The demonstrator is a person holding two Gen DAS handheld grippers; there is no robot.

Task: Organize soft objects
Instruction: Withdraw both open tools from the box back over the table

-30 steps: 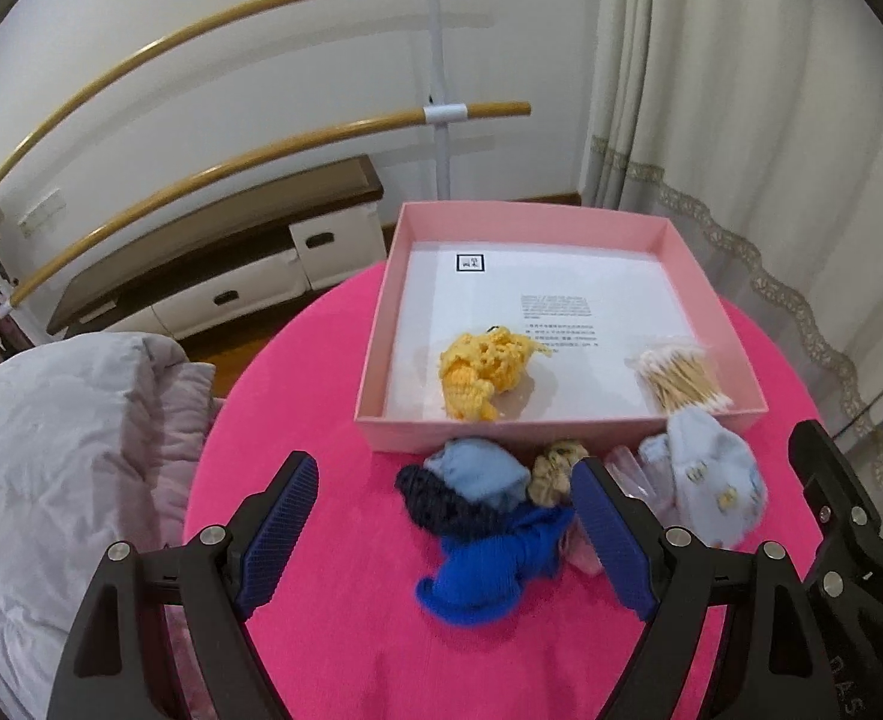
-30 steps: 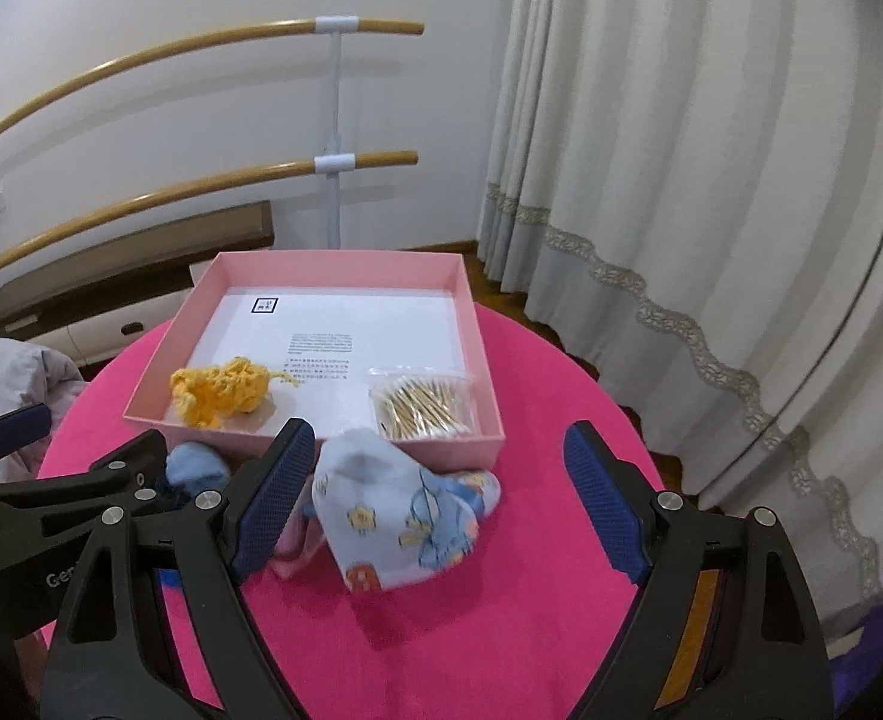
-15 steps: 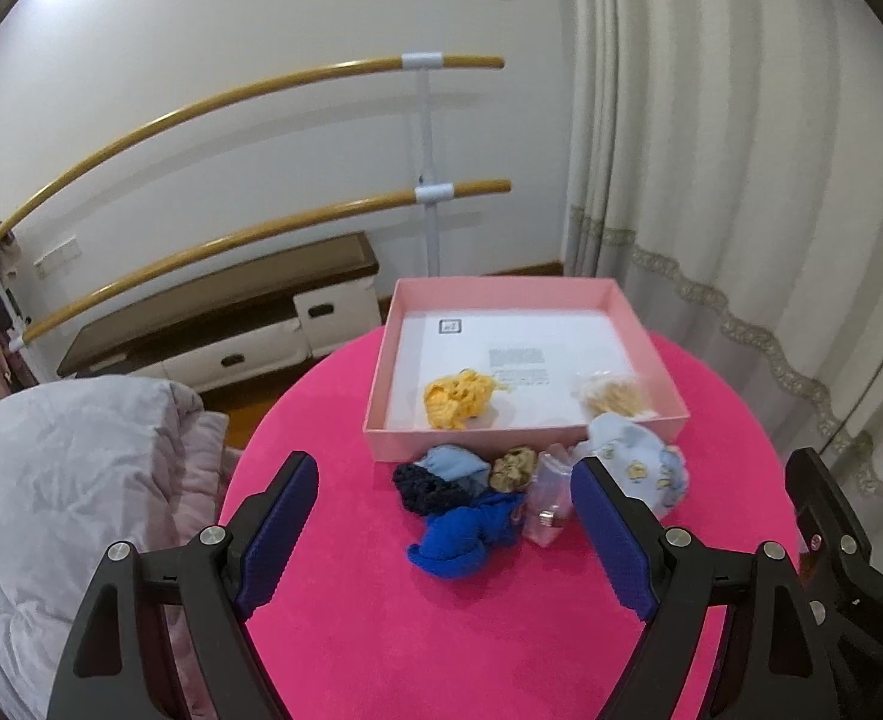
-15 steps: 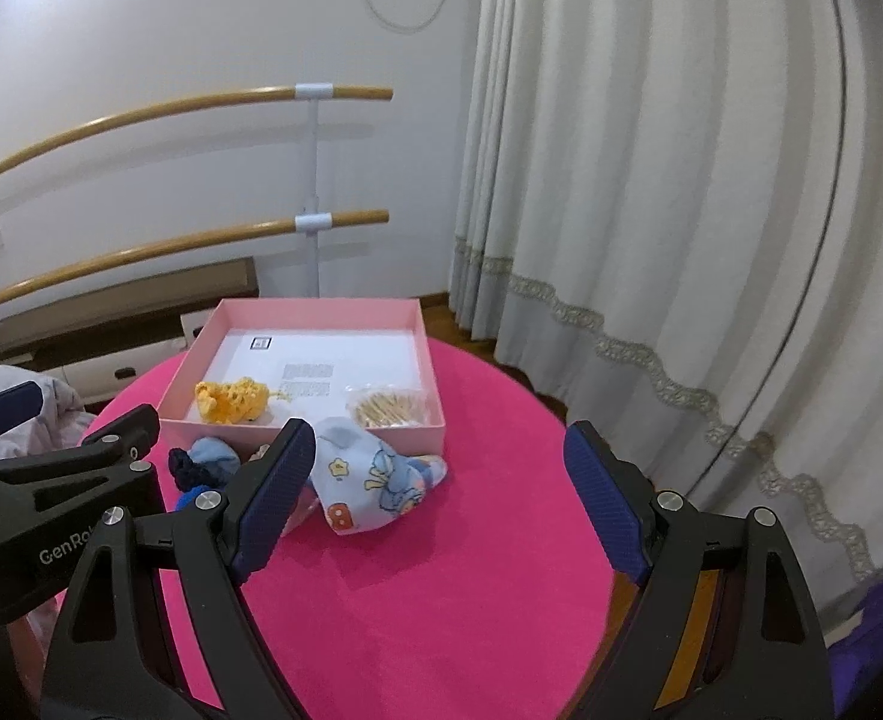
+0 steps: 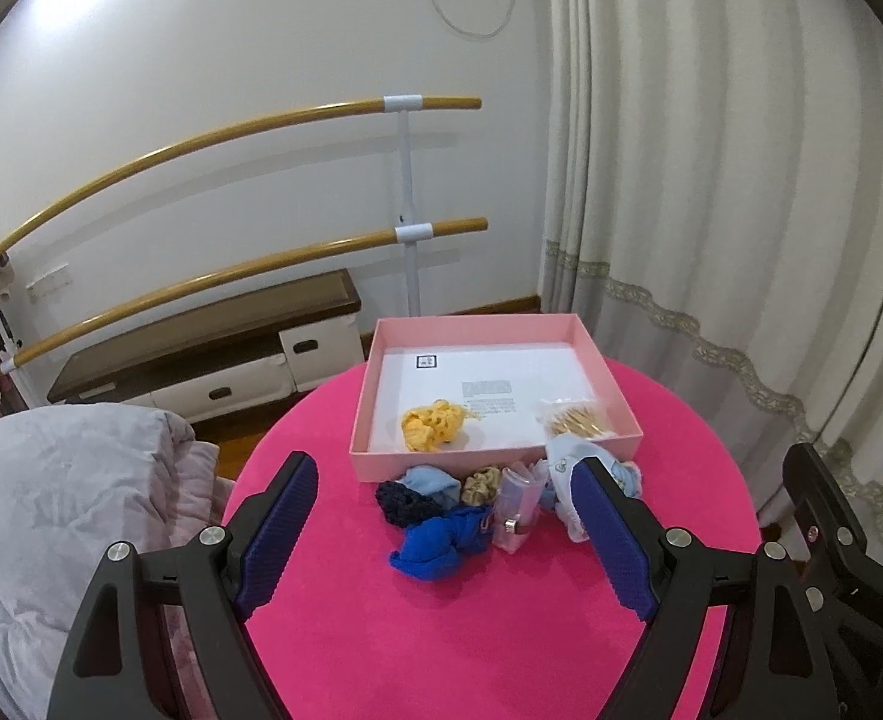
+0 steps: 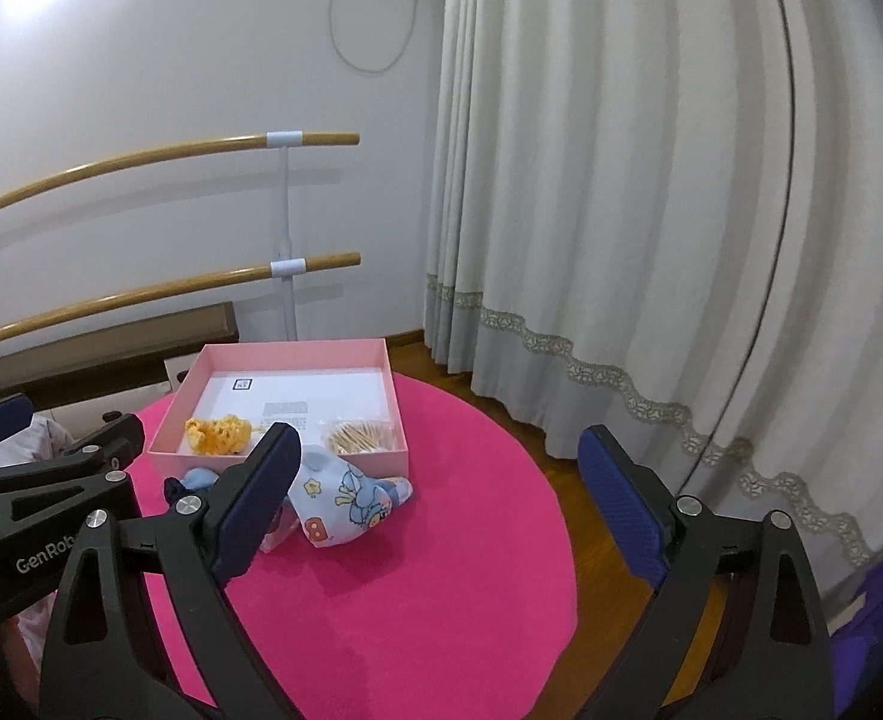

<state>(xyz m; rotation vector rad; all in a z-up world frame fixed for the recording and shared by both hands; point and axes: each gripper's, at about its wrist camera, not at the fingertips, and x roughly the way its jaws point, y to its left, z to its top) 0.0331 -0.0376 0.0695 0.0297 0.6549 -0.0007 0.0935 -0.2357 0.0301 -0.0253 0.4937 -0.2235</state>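
Observation:
A pink box (image 5: pixel 618 402) (image 6: pixel 396 402) stands at the far side of the round pink table (image 5: pixel 441 630) (image 6: pixel 441 570). Inside lie a yellow knitted piece (image 5: pixel 432 425) (image 6: pixel 219 433) and a bag of cotton swabs (image 5: pixel 573 419) (image 6: pixel 360 437). In front of the box sit a blue cloth (image 5: pixel 441 540), a dark scrunchie (image 5: pixel 402 501), a light blue piece (image 5: pixel 432 479), a tan scrunchie (image 5: pixel 480 485), a clear pouch (image 5: pixel 516 507) and a printed cloth (image 6: pixel 345 495) (image 5: pixel 561 468). My left gripper (image 5: pixel 447 531) hangs open above the pile. My right gripper (image 6: pixel 441 501) is empty, its jaws opening.
Two wooden barre rails (image 5: pixel 231 132) and a low cabinet (image 5: pixel 213 360) stand by the wall. A curtain (image 6: pixel 621 210) hangs at the right. A grey quilt (image 5: pixel 51 510) lies left of the table. Bare wood floor (image 6: pixel 585 510) shows beyond the table's right edge.
Both grippers have pulled back and risen from the table, so the box and pile look smaller and farther. The right jaws have spread a little wider.

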